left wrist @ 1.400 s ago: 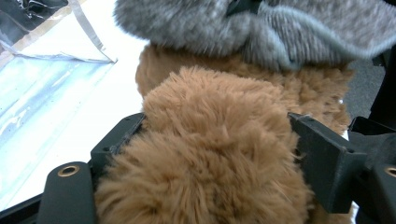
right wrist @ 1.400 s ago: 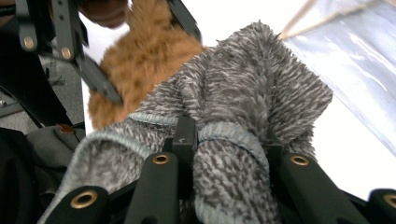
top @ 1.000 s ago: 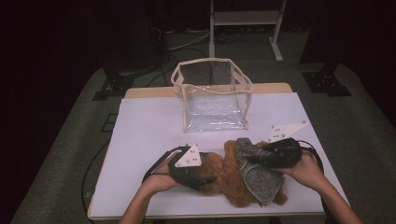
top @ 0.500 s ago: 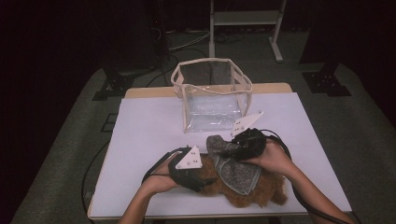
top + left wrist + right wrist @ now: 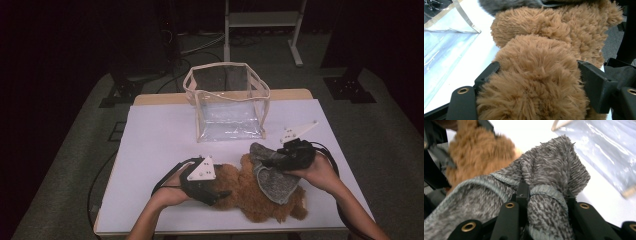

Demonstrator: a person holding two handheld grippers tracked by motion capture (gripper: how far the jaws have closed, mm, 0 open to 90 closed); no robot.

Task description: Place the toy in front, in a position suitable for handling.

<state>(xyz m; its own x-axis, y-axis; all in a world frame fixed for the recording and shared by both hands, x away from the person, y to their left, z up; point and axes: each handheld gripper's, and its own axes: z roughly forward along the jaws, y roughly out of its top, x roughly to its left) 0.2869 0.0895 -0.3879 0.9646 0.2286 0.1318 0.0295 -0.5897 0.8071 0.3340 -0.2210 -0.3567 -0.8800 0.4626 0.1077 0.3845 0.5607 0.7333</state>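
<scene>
Dressing of the brown, long-furred plush teddy bear in the grey knitted fleece garment with a lighter bound hem is judged to be at an early stage. The bear is found lying on the white-covered table, near the person's edge, with the garment draped across its upper part but not pulled over any limb, as far as can be told from the high view.

The left gripper is seen clamped on a furry part of the bear, the fur bulging between the two black jaws in the left gripper view; the toy is thereby held down. The right gripper is clamped on a gathered fold of the garment's hem, the cloth pinched between the jaws and raised above the bear.

The clear plastic tote with beige trim stands upright and apparently empty, farther back on the table, well apart from both grippers.

Outstanding, in the inspector's judgement: the garment opening is yet to be spread and drawn onto the bear; whether the tote is afterwards to be loaded cannot be told
</scene>
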